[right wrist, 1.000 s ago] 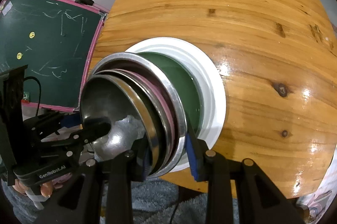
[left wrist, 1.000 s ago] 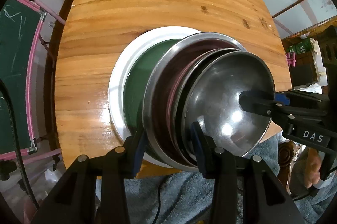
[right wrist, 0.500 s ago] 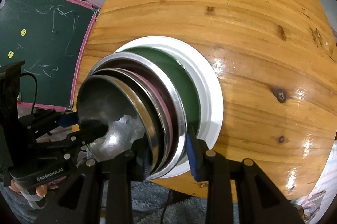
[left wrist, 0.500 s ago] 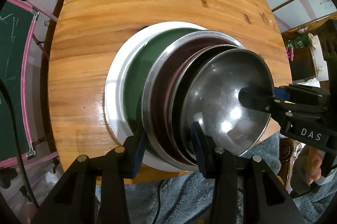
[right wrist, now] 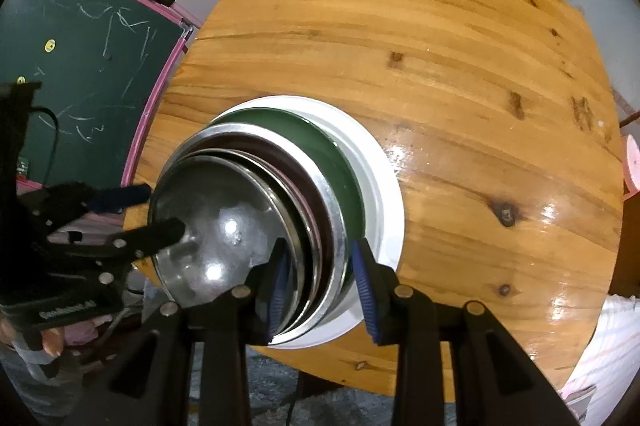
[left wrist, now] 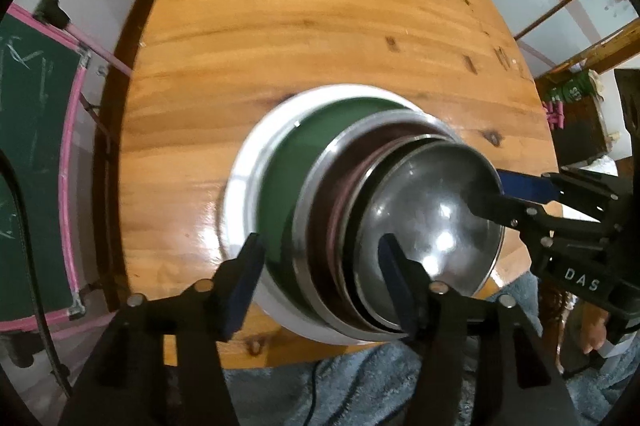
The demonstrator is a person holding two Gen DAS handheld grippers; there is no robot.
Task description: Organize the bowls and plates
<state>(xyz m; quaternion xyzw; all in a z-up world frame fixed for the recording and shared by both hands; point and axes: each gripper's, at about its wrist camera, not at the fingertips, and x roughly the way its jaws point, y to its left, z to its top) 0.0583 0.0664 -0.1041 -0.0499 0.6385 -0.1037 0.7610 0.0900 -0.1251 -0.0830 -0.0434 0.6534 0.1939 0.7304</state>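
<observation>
A nested stack sits near the front edge of the wooden table (left wrist: 304, 25): a white plate (left wrist: 248, 177) at the bottom, a green dish (left wrist: 304, 153), steel plates (left wrist: 316, 201) and a steel bowl (left wrist: 432, 222) on top. My left gripper (left wrist: 320, 282) straddles the stack's near rim, its jaws now wider than the stack and apart from it. My right gripper (right wrist: 320, 278) straddles the opposite rim (right wrist: 332, 201), its jaws also spread apart. Each gripper shows in the other's view, the right (left wrist: 492, 193) and the left (right wrist: 148, 209), one finger over the bowl.
A green chalkboard with a pink frame (right wrist: 80, 65) stands left of the table. Grey-blue carpet (left wrist: 340, 378) lies below the table's front edge. Dark furniture (left wrist: 580, 121) stands at the right. The table's far half (right wrist: 440, 45) is bare wood.
Both grippers' jaws have spread wider and let go of the stack's rim. Both cameras have pulled back a little, showing more of the table. The stack has stayed on the table.
</observation>
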